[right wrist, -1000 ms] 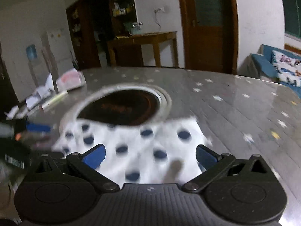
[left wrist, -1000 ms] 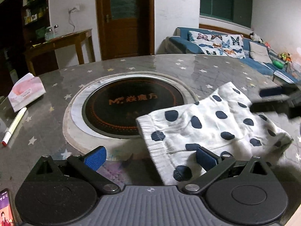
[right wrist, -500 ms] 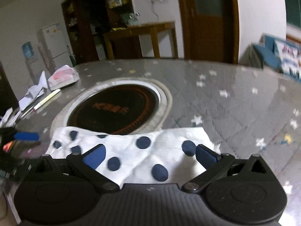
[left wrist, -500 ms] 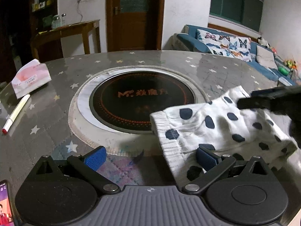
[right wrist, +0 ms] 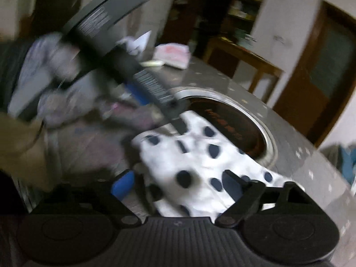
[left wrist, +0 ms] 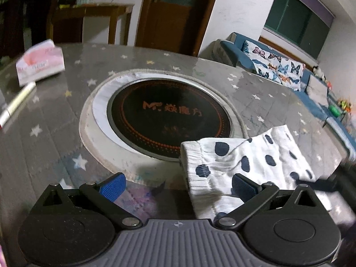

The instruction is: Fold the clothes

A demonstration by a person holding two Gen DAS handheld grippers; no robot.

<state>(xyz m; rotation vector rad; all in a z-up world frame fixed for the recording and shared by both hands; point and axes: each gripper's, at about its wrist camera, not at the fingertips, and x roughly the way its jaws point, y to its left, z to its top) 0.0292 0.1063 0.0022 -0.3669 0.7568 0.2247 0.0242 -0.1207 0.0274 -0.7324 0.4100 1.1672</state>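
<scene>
Right hand-held gripper (right wrist: 178, 185) swung round over the cloth (right wrist: 207, 169), jaws closing astride its edge; left hand-held gripper (left wrist: 178, 184) spread; next fold starting.

A round grey worktop (left wrist: 44, 138) printed with small stars carries a black circular cooktop (left wrist: 169, 118) set in its centre, ringed in pale metal and marked with orange lettering. Toward the far left edge a pink-and-white tissue pack (left wrist: 40, 63) lies just beside a white marker pen (left wrist: 16, 104). Beyond the worktop stand a brown wooden door (left wrist: 173, 11), a wooden side table (left wrist: 95, 20) and a blue sofa (left wrist: 287, 75) with butterfly-print cushions (left wrist: 276, 66) under a dark window (left wrist: 296, 24).
</scene>
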